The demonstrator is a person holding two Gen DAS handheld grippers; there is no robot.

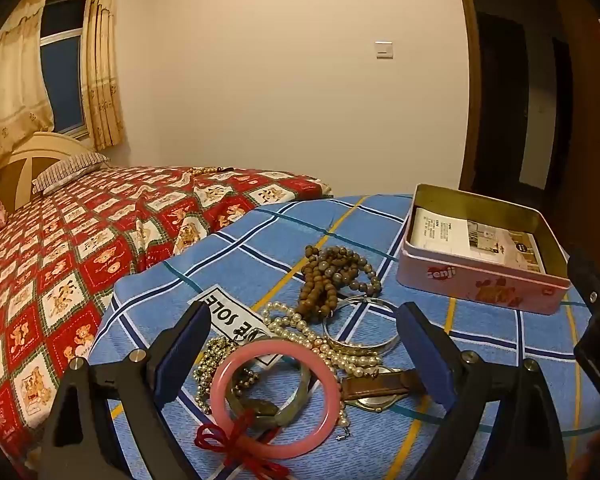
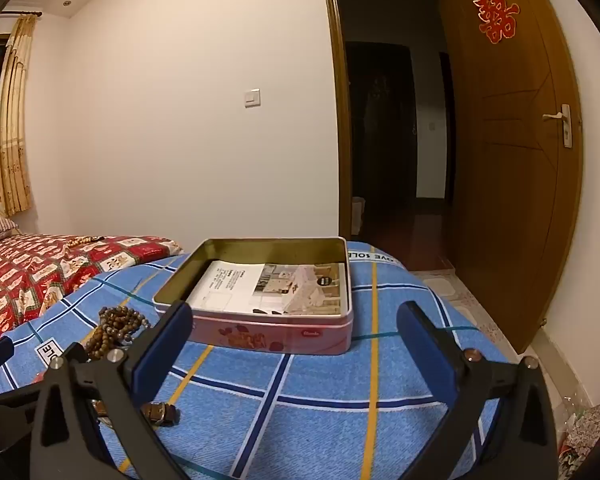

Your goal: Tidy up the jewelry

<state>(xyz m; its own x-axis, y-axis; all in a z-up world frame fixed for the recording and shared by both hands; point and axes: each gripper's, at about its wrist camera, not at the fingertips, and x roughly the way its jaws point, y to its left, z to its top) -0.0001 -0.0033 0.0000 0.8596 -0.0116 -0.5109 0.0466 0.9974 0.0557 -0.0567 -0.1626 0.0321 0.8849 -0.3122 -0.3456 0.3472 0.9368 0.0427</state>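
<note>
Warm, yellowish indoor light fills the room, bright on the pale wall (image 2: pixel 180 120) and dim through the open doorway (image 2: pixel 392 140) (nearly black beyond). The window (image 1: pixel 62 80) is dark blue. Both fisheye views bow straight lines and blacken at the corners; detail is slightly soft, shadows faint.

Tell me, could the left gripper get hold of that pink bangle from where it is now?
Probably yes. The left gripper is open, the pink bangle lies on top of the pile between its fingers, and nothing covers it, though the red cord tied to it may drag along.
</note>
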